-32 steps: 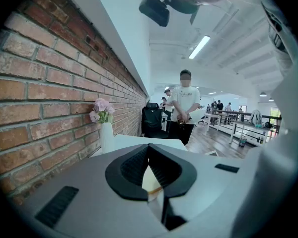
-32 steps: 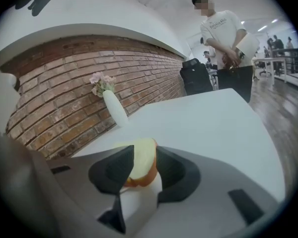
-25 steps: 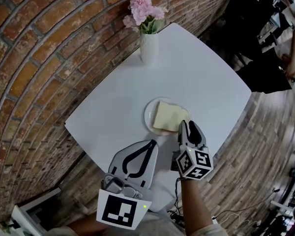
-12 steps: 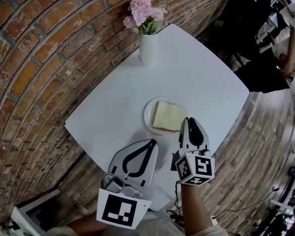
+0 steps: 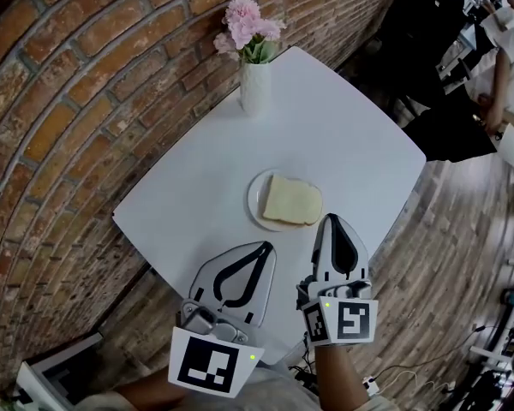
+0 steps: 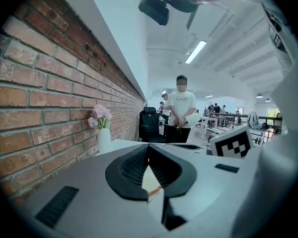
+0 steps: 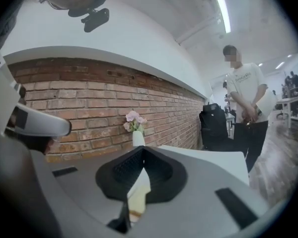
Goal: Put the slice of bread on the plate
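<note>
A pale slice of bread (image 5: 291, 201) lies flat on the small white plate (image 5: 255, 202) near the middle of the white table (image 5: 343, 135). My right gripper (image 5: 329, 219) hovers just to the near right of the plate, apart from the bread, its jaws shut with nothing between them. In the right gripper view the closed tips (image 7: 143, 148) meet and the bread (image 7: 139, 192) shows below them. My left gripper (image 5: 265, 247) hangs over the table's near edge, shut and empty; its tips (image 6: 148, 146) touch.
A white vase (image 5: 257, 86) of pink flowers stands at the table's far corner against the brick wall (image 5: 86, 101). A black chair (image 5: 428, 24) and a standing person (image 6: 181, 105) are beyond the table. The wooden floor (image 5: 445, 264) lies to the right.
My right gripper has drawn back from the bread's edge, risen and closed its jaws. The bread now rests alone on the plate. The left gripper has stayed put.
</note>
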A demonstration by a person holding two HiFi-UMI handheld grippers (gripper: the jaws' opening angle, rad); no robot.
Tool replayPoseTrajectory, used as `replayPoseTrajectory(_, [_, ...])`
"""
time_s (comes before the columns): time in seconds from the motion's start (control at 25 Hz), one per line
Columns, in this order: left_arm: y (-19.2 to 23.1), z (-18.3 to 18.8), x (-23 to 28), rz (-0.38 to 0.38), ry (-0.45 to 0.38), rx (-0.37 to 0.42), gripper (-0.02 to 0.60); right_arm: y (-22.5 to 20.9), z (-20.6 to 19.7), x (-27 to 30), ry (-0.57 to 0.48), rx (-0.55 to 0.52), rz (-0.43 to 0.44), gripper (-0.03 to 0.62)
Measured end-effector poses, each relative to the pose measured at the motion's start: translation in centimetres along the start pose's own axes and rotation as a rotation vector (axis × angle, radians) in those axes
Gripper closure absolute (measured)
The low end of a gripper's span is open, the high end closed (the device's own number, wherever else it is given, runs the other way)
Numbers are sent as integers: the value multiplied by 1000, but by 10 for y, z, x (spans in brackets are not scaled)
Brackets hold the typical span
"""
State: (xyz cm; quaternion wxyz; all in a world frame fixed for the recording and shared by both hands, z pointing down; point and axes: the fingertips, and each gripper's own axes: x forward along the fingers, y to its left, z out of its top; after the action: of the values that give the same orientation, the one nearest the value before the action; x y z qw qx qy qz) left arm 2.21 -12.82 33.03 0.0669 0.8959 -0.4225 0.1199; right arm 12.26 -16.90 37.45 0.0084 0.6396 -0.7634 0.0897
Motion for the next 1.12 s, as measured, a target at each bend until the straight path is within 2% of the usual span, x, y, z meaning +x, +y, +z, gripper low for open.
replayPoseTrajectory(0.48, [-14,11,-24,-18,-46,9,572,41,61,-61,-121,-103,38,586])
replayPoseTrajectory(0.84, [-23,19,-50,-26,-76,28,572,76,81,-101,-156,-168,68,586])
replayPoseTrajectory(1.12, [-32,24,-73,-29,-93,34,572,93,85,-127,-150,-171,81,586])
